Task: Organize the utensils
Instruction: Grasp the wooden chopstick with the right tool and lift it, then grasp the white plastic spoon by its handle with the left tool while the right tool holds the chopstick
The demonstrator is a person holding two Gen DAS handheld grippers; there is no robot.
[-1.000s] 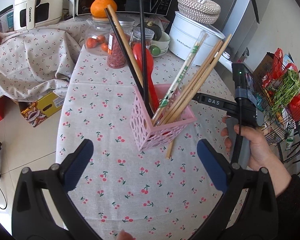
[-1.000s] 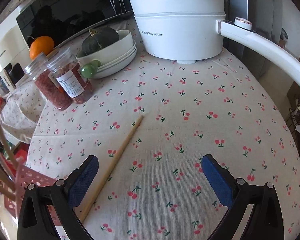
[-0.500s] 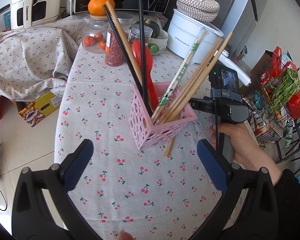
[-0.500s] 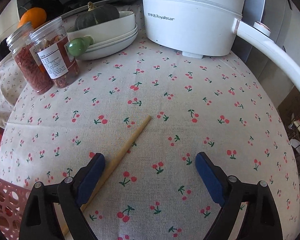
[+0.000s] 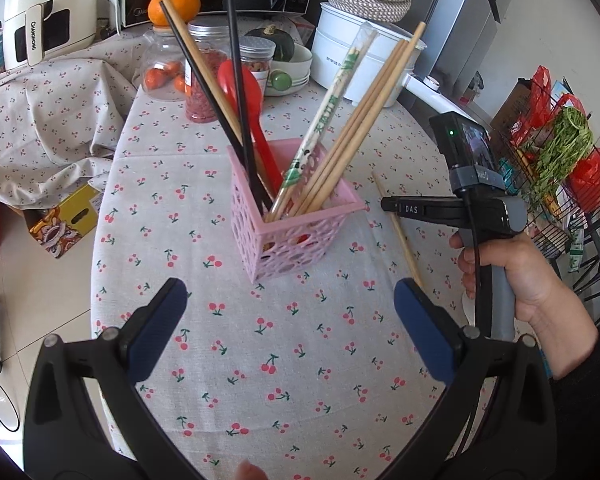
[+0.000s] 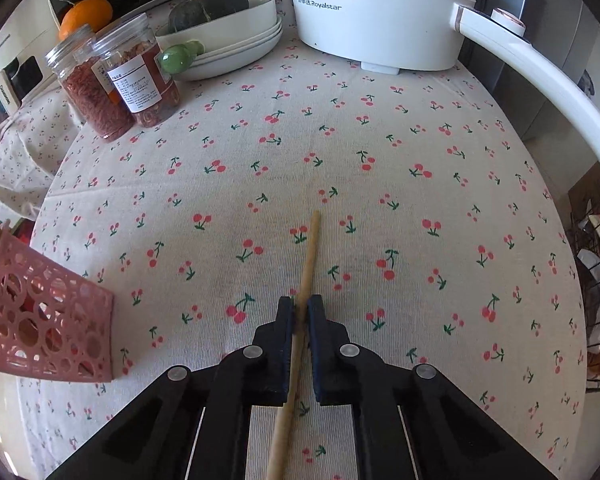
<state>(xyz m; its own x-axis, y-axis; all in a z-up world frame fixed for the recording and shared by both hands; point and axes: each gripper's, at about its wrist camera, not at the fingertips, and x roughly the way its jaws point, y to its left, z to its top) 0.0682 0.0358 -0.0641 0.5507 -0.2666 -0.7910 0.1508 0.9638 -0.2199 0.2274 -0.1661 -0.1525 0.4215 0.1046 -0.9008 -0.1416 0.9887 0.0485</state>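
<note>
The right gripper (image 6: pixel 301 312) is clamped on a pale wooden chopstick (image 6: pixel 309 258) lying flat on the cherry-print cloth of the tabletop (image 6: pixel 420 208), its dark padded fingers (image 6: pixel 286 320) pinching the round shaft partway along. To its left stands the pink perforated plastic basket (image 5: pixel 296 220), square and openwork, holding bamboo chopsticks (image 5: pixel 364 128), 2 black chopsticks (image 5: pixel 236 80), a paper-sleeved pair (image 5: pixel 332 104) and a red spoon (image 5: pixel 240 84). The left gripper (image 5: pixel 288 304) hovers wide open, near the basket, holding nothing. Bare cloth surrounds the held chopstick; clear plastic jars (image 6: pixel 140 76), stacked white bowls (image 6: pixel 236 40) and a white Royalstar pot (image 6: pixel 384 12) line the far edge.
</note>
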